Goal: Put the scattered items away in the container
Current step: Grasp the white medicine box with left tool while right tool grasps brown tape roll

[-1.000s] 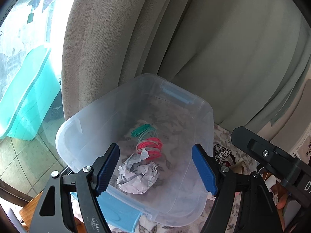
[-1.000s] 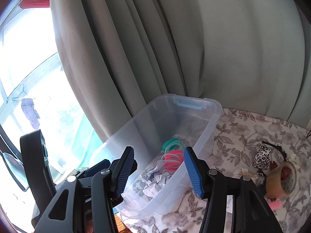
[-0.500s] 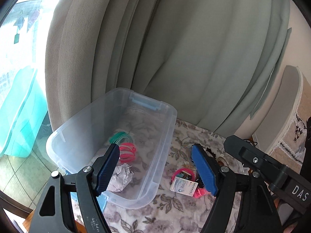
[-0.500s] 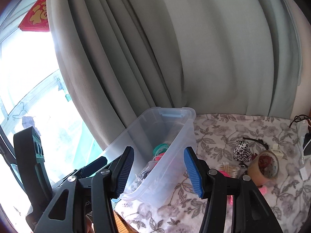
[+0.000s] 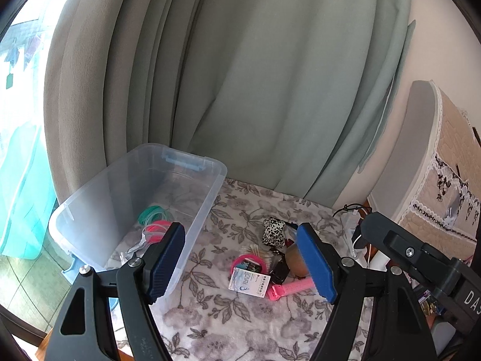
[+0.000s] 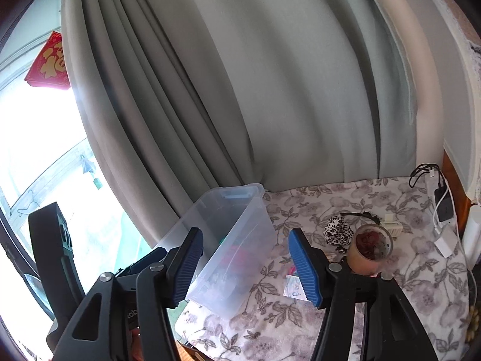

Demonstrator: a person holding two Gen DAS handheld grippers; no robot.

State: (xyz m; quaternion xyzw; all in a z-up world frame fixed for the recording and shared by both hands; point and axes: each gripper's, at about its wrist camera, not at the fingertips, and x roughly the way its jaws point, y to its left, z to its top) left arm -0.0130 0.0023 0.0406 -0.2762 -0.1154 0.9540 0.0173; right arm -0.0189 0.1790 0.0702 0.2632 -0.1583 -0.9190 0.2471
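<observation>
A clear plastic bin (image 5: 210,169) stands at the left of the flowered cloth and holds green bands (image 5: 151,212) and pink bands (image 5: 156,228). Right of it lie a leopard pouch (image 5: 273,231), a pink ring (image 5: 249,262), a white packet (image 5: 249,281), a pink plastic piece (image 5: 290,288) and a tape roll (image 5: 296,260). My left gripper (image 5: 240,230) hovers open above the cloth with nothing in it. My right gripper (image 6: 246,233) is in the air before the bin (image 6: 258,191), its jaws opening and empty. The pouch (image 6: 336,230) and tape roll (image 6: 371,249) lie to its right.
Grey-green curtains (image 5: 255,90) hang close behind the bin and cloth. A charger with cables (image 6: 443,207) and a white clip (image 6: 392,225) lie at the far right. A window (image 6: 36,150) is on the left, and the table edge runs beside the bin.
Both grippers pulled back from over the bin and swung right, so the scattered items came into view. The right jaws stand wider apart than before.
</observation>
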